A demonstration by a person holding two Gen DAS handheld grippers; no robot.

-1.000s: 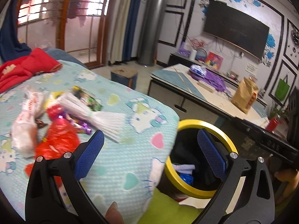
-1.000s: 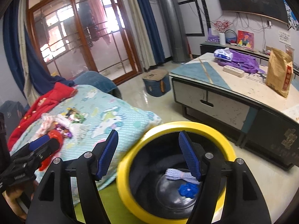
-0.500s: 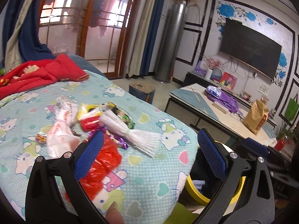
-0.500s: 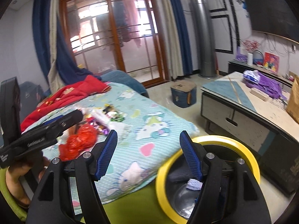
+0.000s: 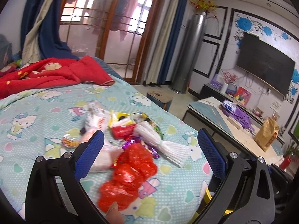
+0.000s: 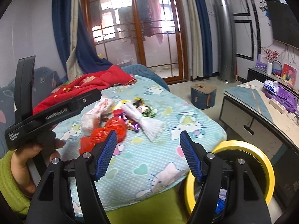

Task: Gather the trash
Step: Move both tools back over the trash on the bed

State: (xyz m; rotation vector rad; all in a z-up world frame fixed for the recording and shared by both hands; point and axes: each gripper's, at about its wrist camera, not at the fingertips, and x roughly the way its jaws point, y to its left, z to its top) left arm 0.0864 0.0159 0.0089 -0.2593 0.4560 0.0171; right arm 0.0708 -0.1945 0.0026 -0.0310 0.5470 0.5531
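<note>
A heap of trash lies on the light-blue cartoon bedspread (image 5: 37, 112): a crumpled red plastic bag (image 5: 129, 173) (image 6: 106, 130), a white pleated wrapper (image 5: 164, 143) (image 6: 147, 123), a white snack bag (image 5: 97, 119) (image 6: 93, 115) and several small colourful wrappers. My left gripper (image 5: 149, 153) hovers open just short of the red bag, nothing between its blue pads. My right gripper (image 6: 148, 155) is open and empty over the bed's near corner. The yellow-rimmed bin (image 6: 261, 160) stands at the bed's corner with blue and pale scraps inside.
A red blanket (image 5: 48, 74) lies at the head of the bed. A low table (image 6: 261, 108) with a purple cloth and a brown paper bag (image 5: 267, 134) stands to the right. A small blue stool (image 6: 203, 95) sits on the floor beyond. A hand in a green sleeve (image 6: 16, 171) holds the left gripper.
Both grippers have swung left, away from the bin and toward the trash heap. The bin has slid to the right edge in both views, and the red bag now lies between the left fingers' line.
</note>
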